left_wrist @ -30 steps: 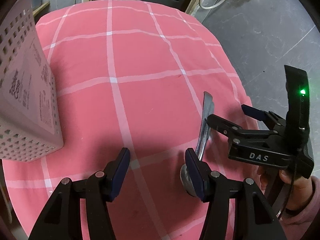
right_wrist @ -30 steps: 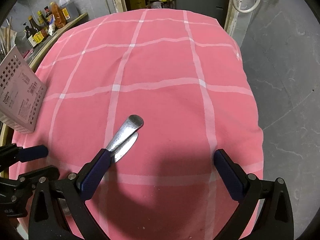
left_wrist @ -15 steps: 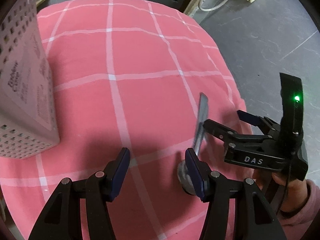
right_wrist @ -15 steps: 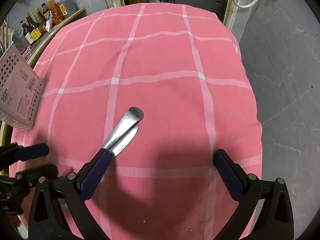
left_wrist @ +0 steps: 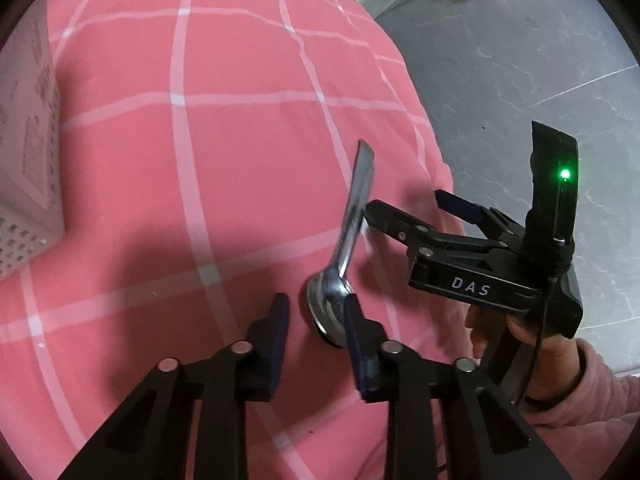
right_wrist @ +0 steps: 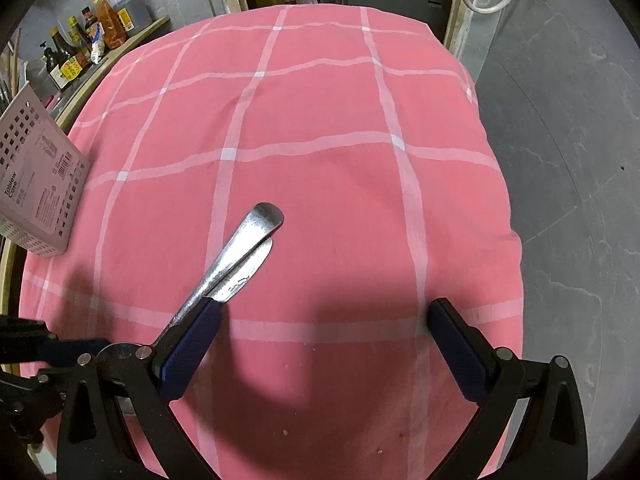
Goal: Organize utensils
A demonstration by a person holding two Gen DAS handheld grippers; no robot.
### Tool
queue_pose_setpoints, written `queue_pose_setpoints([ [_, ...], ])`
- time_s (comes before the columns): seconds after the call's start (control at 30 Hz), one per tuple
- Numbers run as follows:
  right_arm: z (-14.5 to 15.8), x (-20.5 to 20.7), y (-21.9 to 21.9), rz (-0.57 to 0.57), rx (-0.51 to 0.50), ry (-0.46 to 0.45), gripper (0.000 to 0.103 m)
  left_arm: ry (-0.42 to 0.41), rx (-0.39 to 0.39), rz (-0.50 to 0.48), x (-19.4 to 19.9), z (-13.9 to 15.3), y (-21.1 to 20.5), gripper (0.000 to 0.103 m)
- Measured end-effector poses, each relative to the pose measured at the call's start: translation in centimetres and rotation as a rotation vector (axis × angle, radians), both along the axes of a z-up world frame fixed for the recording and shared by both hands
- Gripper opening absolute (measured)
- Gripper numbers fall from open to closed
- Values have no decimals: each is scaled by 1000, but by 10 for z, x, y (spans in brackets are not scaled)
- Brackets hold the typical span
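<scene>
Two stacked metal spoons point(left_wrist: 352, 232) lie on the pink checked tablecloth point(left_wrist: 200, 152), bowls toward me, handles pointing away. They also show in the right wrist view point(right_wrist: 240, 256). My left gripper point(left_wrist: 316, 320) is partly open and empty, its right finger beside the spoon bowls. My right gripper point(right_wrist: 320, 332) is open wide and empty; its left finger point(right_wrist: 192, 340) touches the spoon handles. It also shows in the left wrist view point(left_wrist: 404, 210) to the right of the spoons.
A white perforated utensil basket point(right_wrist: 36, 188) stands at the table's left edge, also in the left wrist view point(left_wrist: 24, 152). Sauce bottles point(right_wrist: 80, 48) stand on a shelf beyond. The table's right edge drops to a grey floor point(right_wrist: 560, 160).
My left gripper has narrowed and moved closer to the spoon bowls. The spoons have shifted a little toward the left gripper. The right gripper stays open against the handles.
</scene>
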State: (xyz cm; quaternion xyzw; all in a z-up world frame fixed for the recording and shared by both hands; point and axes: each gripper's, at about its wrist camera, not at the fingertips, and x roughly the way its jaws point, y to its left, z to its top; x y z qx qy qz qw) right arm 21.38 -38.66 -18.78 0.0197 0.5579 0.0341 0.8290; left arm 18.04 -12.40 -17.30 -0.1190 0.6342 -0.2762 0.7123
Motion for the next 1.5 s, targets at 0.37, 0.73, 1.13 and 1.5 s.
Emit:
queue_pose_setpoints([
  [0.37, 0, 2, 5, 2, -4, -1, 102, -46, 37, 82, 6, 2, 5, 5],
  [0.73, 1, -3, 26, 38, 4, -8, 102, -78, 71, 295, -4, 2, 38, 4],
  [1.13, -1, -11, 35, 98, -95, 51, 102, -4, 96, 442, -26, -2, 55, 4],
  [1.5, 2, -46, -11, 82, 31, 62, 95, 101, 67, 275, -39, -2, 27, 17],
])
